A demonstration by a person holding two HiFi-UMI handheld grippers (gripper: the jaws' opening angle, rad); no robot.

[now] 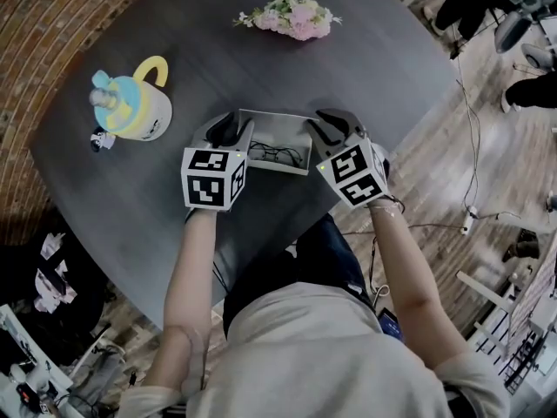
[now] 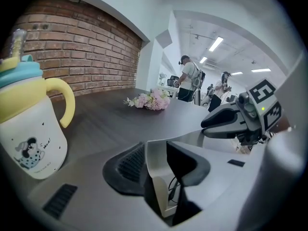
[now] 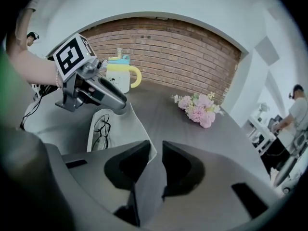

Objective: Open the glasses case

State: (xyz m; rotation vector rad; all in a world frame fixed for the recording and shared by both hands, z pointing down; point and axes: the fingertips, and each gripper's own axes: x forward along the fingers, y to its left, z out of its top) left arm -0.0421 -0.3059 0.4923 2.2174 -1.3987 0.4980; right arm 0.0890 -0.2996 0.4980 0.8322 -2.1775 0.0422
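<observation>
The light grey, box-shaped glasses case (image 1: 273,129) lies already open near the person's edge of the dark round table (image 1: 365,68), with thin dark-framed glasses (image 1: 277,156) lying inside it. The left gripper (image 2: 156,170) is at the case's left end, its jaws standing fairly wide and closed on the end wall. The right gripper (image 3: 155,162) is at the case's right end, its jaws only narrowly apart with the soft grey lid flap (image 3: 132,129) lying between them and apparently not pinched. That loose hold is the main hazard, as I judge it: with nothing clamping the flap, it may fold back over the opening, and a sideways pull would drag it through the pads. A tug or twist from the left gripper could tip the case and spill the glasses, or slide the case toward the table's near edge. Left of the case and well apart stands a white cup with a yellow handle and blue lid (image 1: 135,103); beyond the case lies a pink and white flower bunch (image 1: 294,16). The cup carries a small cartoon figure and a few tiny words too small to read. The cube (image 1: 211,178) on each gripper shows only black-and-white square markers, and no brand shows on the case.
</observation>
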